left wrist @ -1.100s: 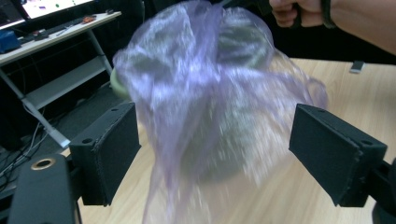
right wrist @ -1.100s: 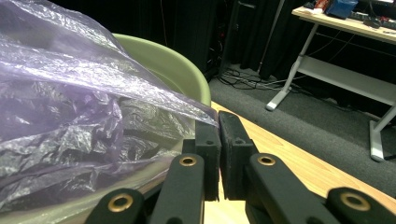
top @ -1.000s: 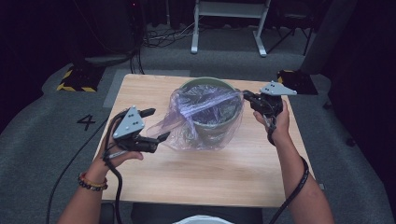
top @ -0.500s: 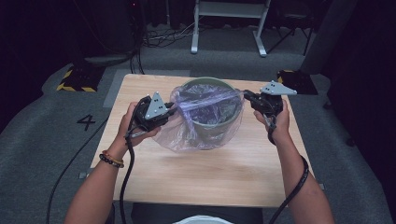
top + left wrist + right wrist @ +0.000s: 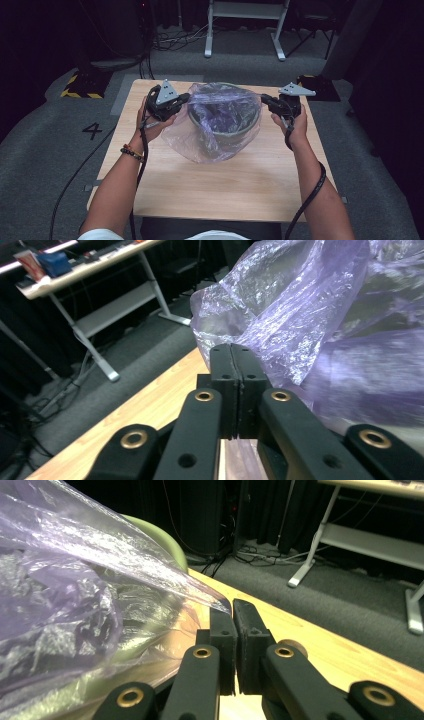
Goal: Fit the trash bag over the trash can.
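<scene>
In the high view, a green bucket stands in the upper middle of the frame, on the far half of the wooden surface. A thin purple plastic bag lies over its mouth and hangs down its near and left sides.

The left gripper is at the left edge of the bag, just beside the bucket rim. Its jaws have just been closing. In the left gripper view they stand together, and the film rises directly behind their tips. I cannot tell if a fold is caught between them.

The right gripper is at the right side of the rim. In the right gripper view its jaws are clamped on a pulled corner of the bag, which stretches away to the upper left of the frame, over the green rim.
</scene>
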The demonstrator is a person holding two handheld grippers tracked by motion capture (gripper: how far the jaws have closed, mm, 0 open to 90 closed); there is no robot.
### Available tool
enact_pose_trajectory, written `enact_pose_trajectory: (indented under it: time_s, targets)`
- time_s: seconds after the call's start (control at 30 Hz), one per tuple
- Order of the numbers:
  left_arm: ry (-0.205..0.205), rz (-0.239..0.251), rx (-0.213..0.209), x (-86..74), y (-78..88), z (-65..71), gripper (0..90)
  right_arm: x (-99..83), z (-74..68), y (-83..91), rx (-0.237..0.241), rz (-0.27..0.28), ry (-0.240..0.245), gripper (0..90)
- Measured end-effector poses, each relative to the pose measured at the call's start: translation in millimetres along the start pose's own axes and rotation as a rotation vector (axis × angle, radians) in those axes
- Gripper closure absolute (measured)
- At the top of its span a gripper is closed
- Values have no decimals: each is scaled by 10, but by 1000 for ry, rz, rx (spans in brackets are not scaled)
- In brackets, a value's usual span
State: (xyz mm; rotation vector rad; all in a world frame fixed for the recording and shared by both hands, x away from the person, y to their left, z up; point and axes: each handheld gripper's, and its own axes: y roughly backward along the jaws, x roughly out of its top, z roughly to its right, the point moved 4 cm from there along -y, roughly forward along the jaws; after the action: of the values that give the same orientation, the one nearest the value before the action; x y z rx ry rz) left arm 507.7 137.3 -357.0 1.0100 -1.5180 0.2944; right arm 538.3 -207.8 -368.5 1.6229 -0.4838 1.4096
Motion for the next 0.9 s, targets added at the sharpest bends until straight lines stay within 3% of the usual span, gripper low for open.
enact_pose_trajectory:
  time_s: [0.13,0.17,0.47,0.67,0.9]
  targets:
    - [11,-23,0,-35,-131,-40,900,-25,54,-82,8,-6,-24,882]
    - [37,-21,-10,-42,-184,-69,900,-33,68,-106,8,-8,-27,883]
    - [74,-53,-4,-155,-347,-148,900,-140,100,-286,22,-30,-58,883]
    - [92,-76,-11,-250,-487,-147,900,-198,75,-397,37,-42,-52,882]
    - [123,-80,-51,-318,-659,-108,900,-287,68,-512,93,-41,-102,891]
